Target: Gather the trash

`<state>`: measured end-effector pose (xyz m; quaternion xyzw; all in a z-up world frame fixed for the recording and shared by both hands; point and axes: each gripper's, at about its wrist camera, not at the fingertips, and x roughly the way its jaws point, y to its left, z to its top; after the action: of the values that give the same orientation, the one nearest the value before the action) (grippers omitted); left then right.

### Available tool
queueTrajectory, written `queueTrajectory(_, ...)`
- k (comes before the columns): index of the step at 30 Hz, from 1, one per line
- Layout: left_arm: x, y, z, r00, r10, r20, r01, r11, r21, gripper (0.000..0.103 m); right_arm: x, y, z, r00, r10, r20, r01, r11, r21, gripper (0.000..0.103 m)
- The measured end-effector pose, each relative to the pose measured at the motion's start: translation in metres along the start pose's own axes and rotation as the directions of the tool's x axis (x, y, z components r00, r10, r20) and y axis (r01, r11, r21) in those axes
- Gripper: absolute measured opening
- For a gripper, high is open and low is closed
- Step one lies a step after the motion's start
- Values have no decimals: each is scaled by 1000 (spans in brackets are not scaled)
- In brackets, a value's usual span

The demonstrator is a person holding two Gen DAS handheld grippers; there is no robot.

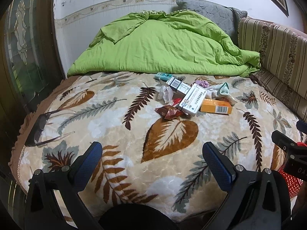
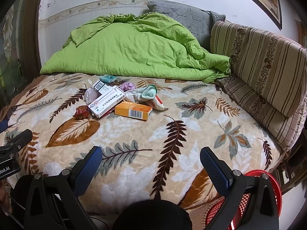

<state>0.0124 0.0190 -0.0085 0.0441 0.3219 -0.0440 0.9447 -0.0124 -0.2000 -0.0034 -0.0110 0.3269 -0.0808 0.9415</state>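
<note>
both grippers are hovering wide open and empty over the bed: left gripper (image 1: 152, 159), right gripper (image 2: 150, 163). trash pile (image 2: 122, 101) is sitting mid-blanket; reaching first for the orange box (image 2: 133, 111), then dropping it into the red basket (image 2: 268, 187), looks wisest.

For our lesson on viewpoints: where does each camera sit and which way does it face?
Left wrist: on the left hand-held gripper, facing across the bed; its blue fingers show.
Right wrist: on the right hand-held gripper, facing the same way, red basket beside it.
Shared: the orange box and green quilt.
</note>
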Motion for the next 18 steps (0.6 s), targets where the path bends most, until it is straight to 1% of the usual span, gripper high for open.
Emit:
queueTrajectory(3, 4, 3, 0, 1000, -11, -15, 11, 1000, -6, 103, 3, 2, -1, 1000, 0, -5, 0, 1000, -6, 103)
queueTrajectory(6, 15, 11, 7, 998, -43, -48, 42, 999, -13, 103, 7, 2, 3, 1000, 18, -16, -18, 1000, -3, 103)
queueTrajectory(8, 30, 18, 15, 990, -97, -106, 92, 994, -52, 103, 16, -3, 9, 996, 77, -48, -75, 997, 31, 103)
queueTrajectory(10, 45, 26, 22, 980, -129, -151, 115, 989, -98, 103, 27, -9, 16, 985, 150, -89, -142, 985, 95, 102)
queueTrajectory(13, 59, 33, 28, 976, -142, -167, 121, 984, -133, 103, 47, -14, 27, 958, 255, -130, -229, 955, 187, 98)
queueTrajectory(14, 63, 35, 30, 975, -144, -171, 121, 982, -142, 102, 52, -13, 29, 951, 278, -137, -247, 947, 206, 97)
queueTrajectory(16, 68, 39, 34, 973, -151, -174, 124, 980, -155, 95, 63, -10, 36, 933, 328, -148, -289, 928, 234, 91)
queueTrajectory(17, 71, 40, 36, 972, -155, -179, 127, 979, -159, 84, 68, -7, 39, 924, 349, -158, -306, 920, 247, 90)
queueTrajectory(18, 74, 42, 37, 970, -158, -184, 129, 978, -162, 72, 74, -3, 43, 915, 367, -167, -319, 912, 258, 88)
